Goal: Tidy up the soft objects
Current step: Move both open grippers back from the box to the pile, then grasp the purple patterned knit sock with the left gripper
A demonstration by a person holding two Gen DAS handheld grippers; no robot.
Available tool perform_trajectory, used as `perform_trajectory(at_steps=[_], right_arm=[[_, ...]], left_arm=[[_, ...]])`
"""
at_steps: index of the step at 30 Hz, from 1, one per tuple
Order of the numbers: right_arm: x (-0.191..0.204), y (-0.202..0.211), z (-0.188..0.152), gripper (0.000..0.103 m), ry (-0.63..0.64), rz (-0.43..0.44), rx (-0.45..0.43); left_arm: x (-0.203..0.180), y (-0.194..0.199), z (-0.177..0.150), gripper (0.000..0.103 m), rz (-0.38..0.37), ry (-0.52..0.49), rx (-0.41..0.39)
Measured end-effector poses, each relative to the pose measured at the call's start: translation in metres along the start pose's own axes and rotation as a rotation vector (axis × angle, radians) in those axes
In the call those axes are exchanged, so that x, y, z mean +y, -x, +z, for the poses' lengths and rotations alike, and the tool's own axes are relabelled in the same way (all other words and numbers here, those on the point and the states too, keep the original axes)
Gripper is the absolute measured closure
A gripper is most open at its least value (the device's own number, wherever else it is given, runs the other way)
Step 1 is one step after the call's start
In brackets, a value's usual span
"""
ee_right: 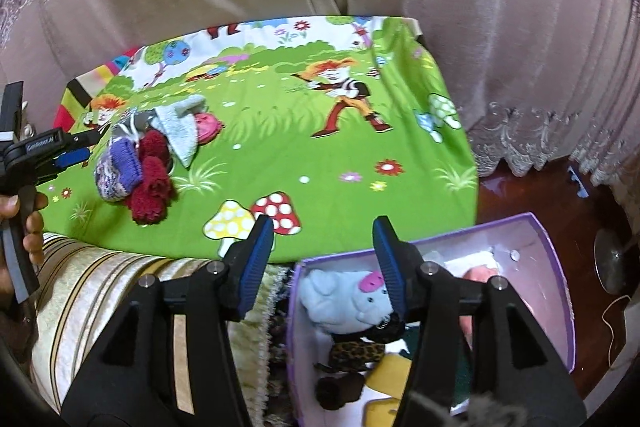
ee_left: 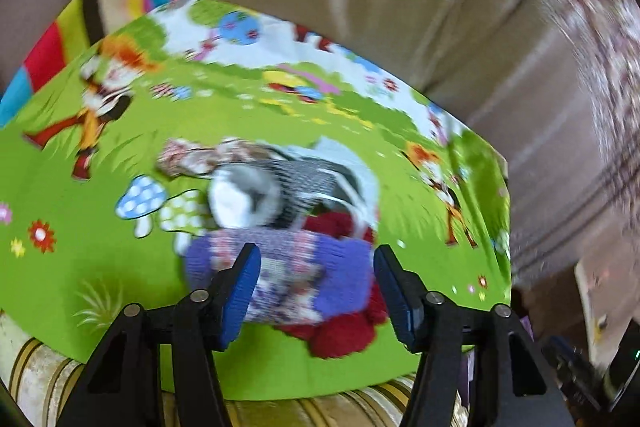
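A heap of soft things lies on the green cartoon cloth point(ee_right: 320, 163): a purple patterned knit point(ee_right: 120, 167), dark red knits point(ee_right: 152, 187), a pale blue cloth point(ee_right: 180, 131) and a pink piece point(ee_right: 208, 127). In the blurred left wrist view my left gripper point(ee_left: 316, 255) is open just over the purple knit point(ee_left: 288, 267), which shows between its fingers with the red knit point(ee_left: 340, 335) under it. A hand point(ee_right: 32, 223) holds that left gripper point(ee_right: 86, 147) beside the heap. My right gripper point(ee_right: 324, 223) is open and empty above the purple box point(ee_right: 556, 267).
The box sits low at the cloth's near right edge and holds a pale blue plush toy point(ee_right: 344, 299), a leopard-print piece and a yellow item. A striped cushion point(ee_right: 100, 275) lies at the near left. Curtains hang behind, with wooden floor point(ee_right: 520, 195) at right.
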State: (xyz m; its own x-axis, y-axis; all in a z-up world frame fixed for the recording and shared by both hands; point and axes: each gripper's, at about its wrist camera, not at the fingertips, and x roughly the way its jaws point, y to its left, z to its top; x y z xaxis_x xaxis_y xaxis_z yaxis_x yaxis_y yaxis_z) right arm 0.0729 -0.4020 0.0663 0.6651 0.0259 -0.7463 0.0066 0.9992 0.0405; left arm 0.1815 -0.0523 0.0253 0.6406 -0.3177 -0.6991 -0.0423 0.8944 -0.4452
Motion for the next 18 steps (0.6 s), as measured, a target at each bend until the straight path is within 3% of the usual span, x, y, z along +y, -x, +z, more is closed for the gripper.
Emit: perform_trajectory(at_steps=[7, 14, 18], right_arm=[[0.026, -0.011, 0.008, 0.045, 0.044, 0.036, 0.017], [0.049, -0.022, 0.012, 0.044, 0.090, 0.066, 0.034], [0.058, -0.027, 0.015, 0.044, 0.100, 0.076, 0.041]], left_arm=[[0.043, -0.019, 0.014, 0.036, -0.022, 0.109, 0.058], [0.050, -0.036, 0.036, 0.036, -0.122, 0.047, 0.090], [0.049, -0.052, 0.034, 0.036, -0.166, -0.019, 0.155]])
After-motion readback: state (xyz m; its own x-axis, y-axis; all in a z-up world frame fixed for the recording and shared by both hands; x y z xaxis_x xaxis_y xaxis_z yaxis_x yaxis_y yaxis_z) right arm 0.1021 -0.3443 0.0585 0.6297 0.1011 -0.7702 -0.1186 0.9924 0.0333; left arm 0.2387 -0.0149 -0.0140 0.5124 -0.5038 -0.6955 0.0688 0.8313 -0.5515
